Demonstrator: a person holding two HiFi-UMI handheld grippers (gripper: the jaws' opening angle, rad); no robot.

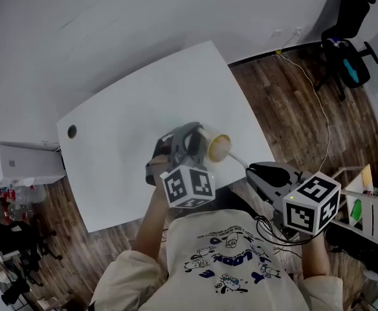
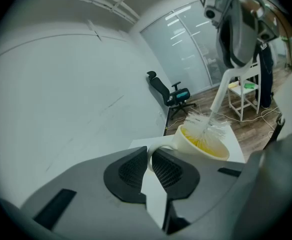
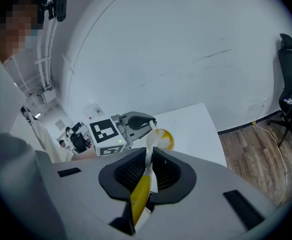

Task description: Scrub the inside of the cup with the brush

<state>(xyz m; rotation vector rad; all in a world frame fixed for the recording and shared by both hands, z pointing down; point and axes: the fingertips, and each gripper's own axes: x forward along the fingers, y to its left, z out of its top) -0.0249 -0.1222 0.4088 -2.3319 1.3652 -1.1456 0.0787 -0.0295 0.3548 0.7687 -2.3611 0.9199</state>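
Head view steeply down; gripper views face each other, sharing cup (image 1: 216,146).

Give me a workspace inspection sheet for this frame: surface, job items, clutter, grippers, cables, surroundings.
Surface: white table, one round hole near its left corner.
Job's things: cup, cream outside and yellow inside, held by its handle; brush with its bristles partly inside the cup's mouth.
Clutter: nothing seen on the table.
Grippers: left gripper shut on the cup's handle; right gripper shut on the brush's handle.
Cables: a thin cable runs across the wood floor from the wall.
Surroundings: office chair beyond the table; shelving at far left, details unclear.
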